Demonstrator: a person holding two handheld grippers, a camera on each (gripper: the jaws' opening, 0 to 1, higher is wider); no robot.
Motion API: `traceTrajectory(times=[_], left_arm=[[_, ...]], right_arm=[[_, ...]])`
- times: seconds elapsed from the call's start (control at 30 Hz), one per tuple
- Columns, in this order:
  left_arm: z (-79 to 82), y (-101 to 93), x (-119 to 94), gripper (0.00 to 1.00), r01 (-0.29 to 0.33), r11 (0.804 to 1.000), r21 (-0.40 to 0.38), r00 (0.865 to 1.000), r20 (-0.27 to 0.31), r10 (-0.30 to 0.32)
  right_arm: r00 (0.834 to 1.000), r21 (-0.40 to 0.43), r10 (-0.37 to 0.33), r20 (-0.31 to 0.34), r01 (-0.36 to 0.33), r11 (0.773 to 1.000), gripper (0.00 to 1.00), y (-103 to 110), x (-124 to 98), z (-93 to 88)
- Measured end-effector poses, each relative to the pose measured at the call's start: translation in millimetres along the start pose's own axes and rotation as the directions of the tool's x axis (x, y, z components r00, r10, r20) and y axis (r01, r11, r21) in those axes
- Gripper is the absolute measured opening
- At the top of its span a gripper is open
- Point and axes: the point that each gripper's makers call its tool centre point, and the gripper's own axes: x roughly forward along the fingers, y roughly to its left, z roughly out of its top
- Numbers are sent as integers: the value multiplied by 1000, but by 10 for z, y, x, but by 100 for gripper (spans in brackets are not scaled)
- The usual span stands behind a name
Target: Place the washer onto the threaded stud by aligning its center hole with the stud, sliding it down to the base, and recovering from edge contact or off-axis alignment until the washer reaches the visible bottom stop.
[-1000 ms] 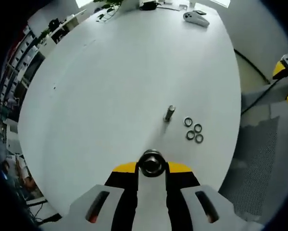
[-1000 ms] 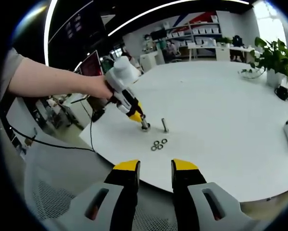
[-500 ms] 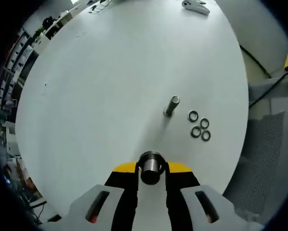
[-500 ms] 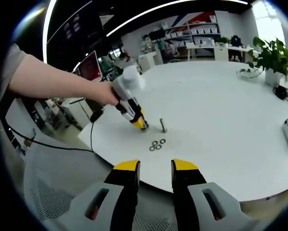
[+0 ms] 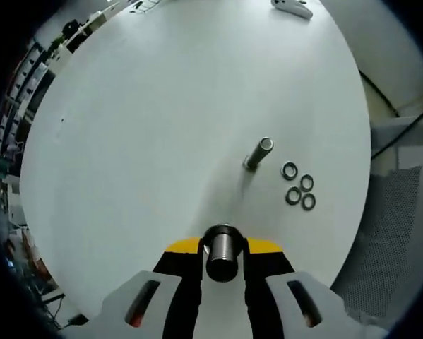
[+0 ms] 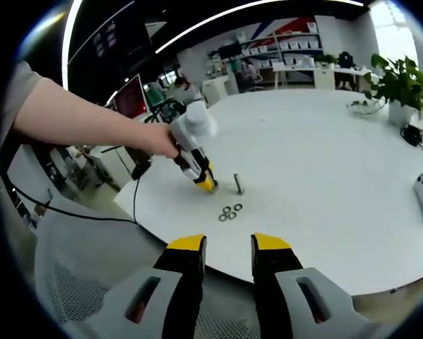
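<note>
Two tongs: the left tongs [image 5: 222, 258], pinching a threaded metal cylinder [image 5: 222, 248], tilt toward the desk [image 5: 140, 127]; the right tongs [image 6: 227, 248] hover spread.

open-plan office/lab | large round white table [image 6: 338, 183] | far shelving with white boxes [image 6: 296, 44] | desks, monitor [image 6: 130, 95] on left | potted plant [image 6: 402, 88] | ceiling strip lights [image 6: 218, 18]

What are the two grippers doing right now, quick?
Left gripper: shut on a threaded metal piece.
Right gripper: open, holding nothing.
</note>
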Motion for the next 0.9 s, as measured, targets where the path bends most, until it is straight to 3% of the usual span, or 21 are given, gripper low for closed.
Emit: traceTrajectory(times=[0.1,0.17,0.43,0.53,0.63,0.7,0.87,0.9], left_arm=[[-6,6,-1,22,-1,1000,-4,1000,1,1],[-21,51,-9,28,-37,999,-7,999,5,37],[45,118,-168,29,-57,992,-110,993,96,67],[77,167,-270,31,-68,984,-163,980,173,96],[2,205,-352,35,-51,965,-257,973,206,106],[23,195,-419,33,-42,963,-266,962,249,111],[-67,171,-585,31,-72,957,-280,945,287,155],[-53,177,-653,30,-76,951,-299,932,319,174]], right_arm=[[1000,-3,2,-3,-2,1000,28,3,2,-4],[1000,-4,3,-4,-3,1000,28,8,4,-5],[1000,-11,8,-11,-8,1000,28,15,9,-17],[1000,-24,21,-14,-21,999,28,43,13,-21],[999,-30,24,-26,-25,999,27,50,23,-39],[999,-35,26,-29,-27,999,27,55,24,-45],[999,-40,36,-29,-37,999,27,71,23,-44],[999,-44,41,-32,-42,998,27,81,25,-49]])
